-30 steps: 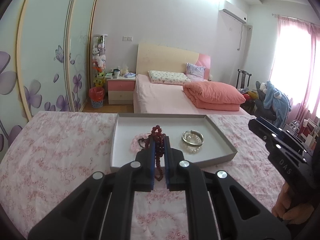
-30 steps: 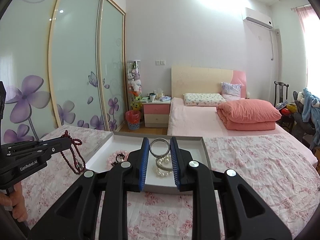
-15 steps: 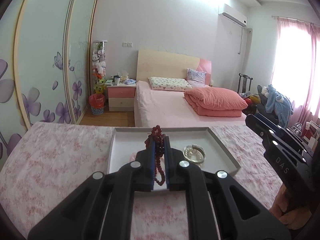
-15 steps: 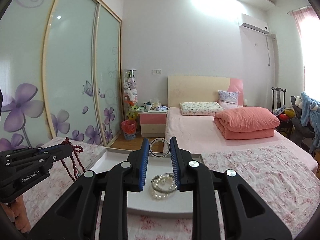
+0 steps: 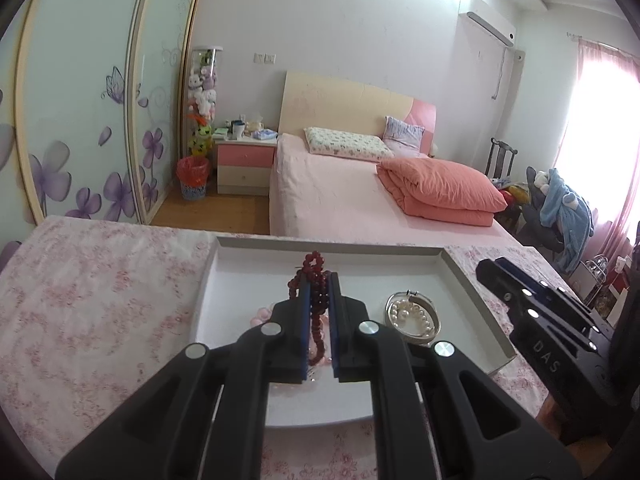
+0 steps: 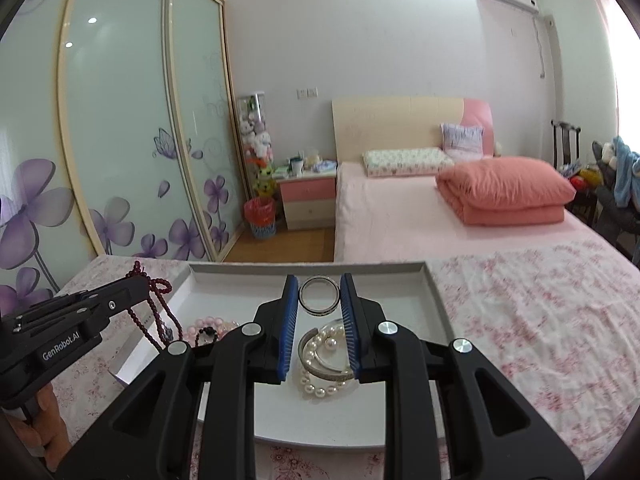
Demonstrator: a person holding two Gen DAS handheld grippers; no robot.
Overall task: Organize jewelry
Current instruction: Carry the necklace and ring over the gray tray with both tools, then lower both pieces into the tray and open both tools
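Since a second ago both my tools have come forward over the tray (image 5: 476, 280) — it fills more of each view now, and the red beads hang over its floor rather than short of it.

- Left tool (image 5: 319, 292): clamped on the red beads (image 5: 316, 276); a knot of them stands above the pads, a strand dangles between the fingers.
- Right tool (image 6: 319, 300): clamped on a silver ring (image 6: 319, 295), held upright across its width between the blue pads (image 6: 289, 320).
- Tray: shallow, white, grey-rimmed, on the floral-covered counter (image 5: 100, 300).
- In the tray, right half: pearl bracelet (image 6: 320, 360) lying with a silver bangle (image 6: 316, 340), touching — just below my right tool.
- In the tray, left half: pink bead bracelet (image 6: 208, 326), partly hidden behind my tools; a dark piece lies on it, too small to tell what.
- Beyond: pink bed (image 6: 400, 208), wardrobe with purple flowers.
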